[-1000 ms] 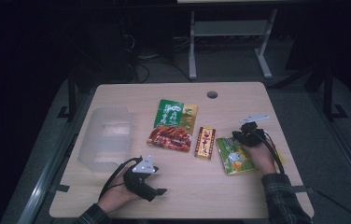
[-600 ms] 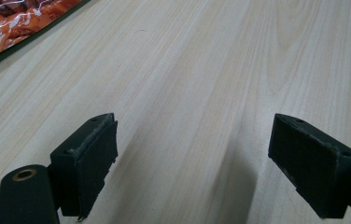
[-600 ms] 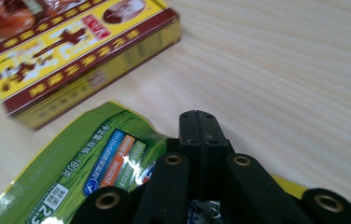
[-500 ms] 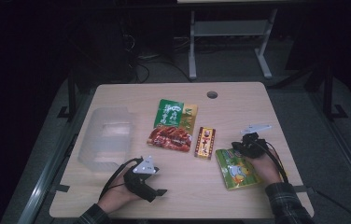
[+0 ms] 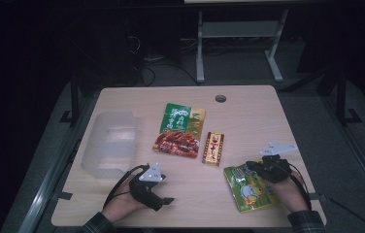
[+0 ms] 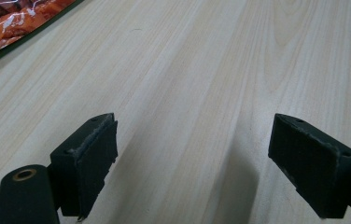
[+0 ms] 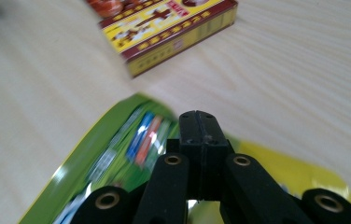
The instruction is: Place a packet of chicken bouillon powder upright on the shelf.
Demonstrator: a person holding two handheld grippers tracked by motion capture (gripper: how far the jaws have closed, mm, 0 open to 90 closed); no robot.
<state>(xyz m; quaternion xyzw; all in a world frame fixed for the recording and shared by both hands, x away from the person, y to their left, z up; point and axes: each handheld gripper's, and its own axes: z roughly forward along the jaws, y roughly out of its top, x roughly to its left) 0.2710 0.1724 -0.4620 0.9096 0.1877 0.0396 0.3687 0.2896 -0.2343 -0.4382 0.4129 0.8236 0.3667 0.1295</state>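
- Since a second ago, the right gripper [image 5: 262,167] has slid from the table's right-middle toward the near right corner, and the flat green-and-yellow snack packet [image 5: 249,188] has come with it, now lying tilted at about five o'clock on the pale wooden table [image 5: 248,116].
- Its jaws are clenched tight together over the packet's edge [image 7: 131,140]; whether they pinch the film I cannot tell.
- Left gripper [image 5: 163,200] stays put at seven o'clock, jaws released and wide apart over bare wood [image 6: 197,116].
- Slim yellow-and-red carton [image 5: 213,148] lies at the table's centre, at eleven o'clock from the packet and near it.
- Red-and-green food pouch [image 5: 179,130] lies just left of the carton.
- Clear plastic tub [image 5: 110,143] sits at nine o'clock.
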